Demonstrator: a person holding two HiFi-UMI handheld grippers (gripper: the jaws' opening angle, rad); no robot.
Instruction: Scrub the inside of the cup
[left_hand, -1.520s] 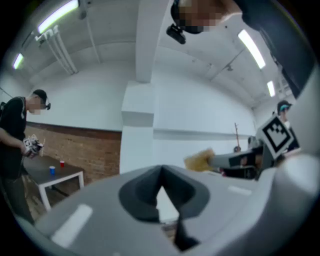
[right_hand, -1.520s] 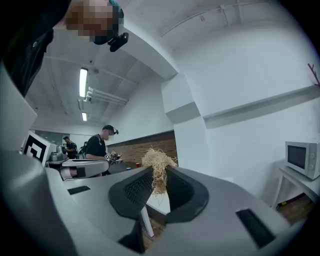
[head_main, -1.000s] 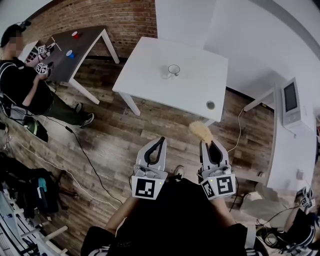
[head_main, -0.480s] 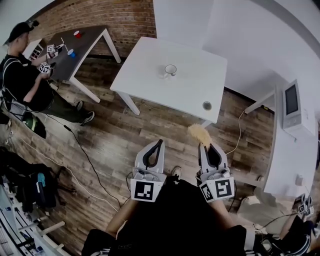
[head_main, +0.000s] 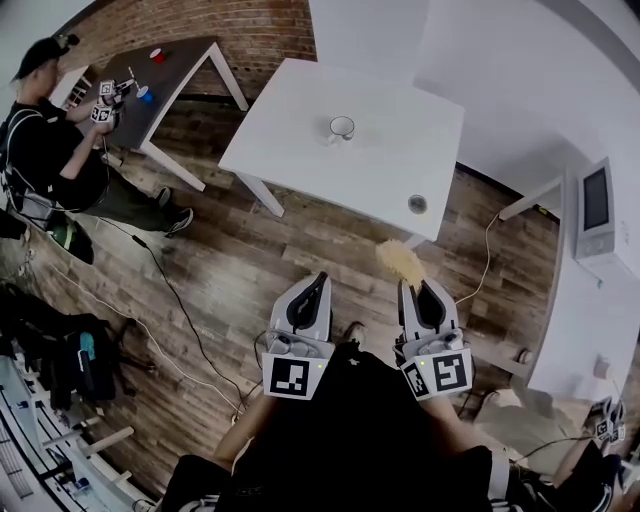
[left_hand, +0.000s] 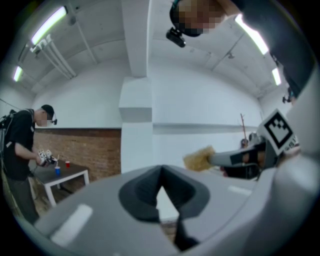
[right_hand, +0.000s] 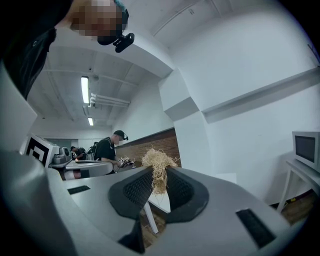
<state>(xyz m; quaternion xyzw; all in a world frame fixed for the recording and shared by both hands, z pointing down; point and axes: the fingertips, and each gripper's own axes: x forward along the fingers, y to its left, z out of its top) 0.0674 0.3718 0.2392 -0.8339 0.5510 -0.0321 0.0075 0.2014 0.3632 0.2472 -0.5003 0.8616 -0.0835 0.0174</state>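
Head view, looking steeply down: two tools are held low over the wooden floor (head_main: 240, 260), side by side and pointing toward one white surface (head_main: 300, 130). On that surface stands a single white cup (head_main: 342, 127), upright with its mouth open to the ceiling, near the middle and well apart from both tools. One small round grey thing (head_main: 417, 204) lies near the edge closest to the tools. The left tool (head_main: 321, 278) has its jaws pressed together with nothing between them, and the left gripper view shows the same: two dark pads meeting on empty air. The right tool (head_main: 408, 285) is clamped on one scrubber (head_main: 400, 262), a pale, straw-like tuft sticking out past its tips. In the right gripper view the fibres are pinched between the two ribbed pads (right_hand: 135, 189). Off to the left stands one dark surface (head_main: 185, 65) carrying two small cups, one red cup (head_main: 157, 55) and one blue cup (head_main: 146, 95). Beside it is one person (head_main: 50, 150) in dark clothes and a cap, holding marker-cubed tools of their own. One microwave (head_main: 597, 205) sits at the right, on a white shelf against the wall.
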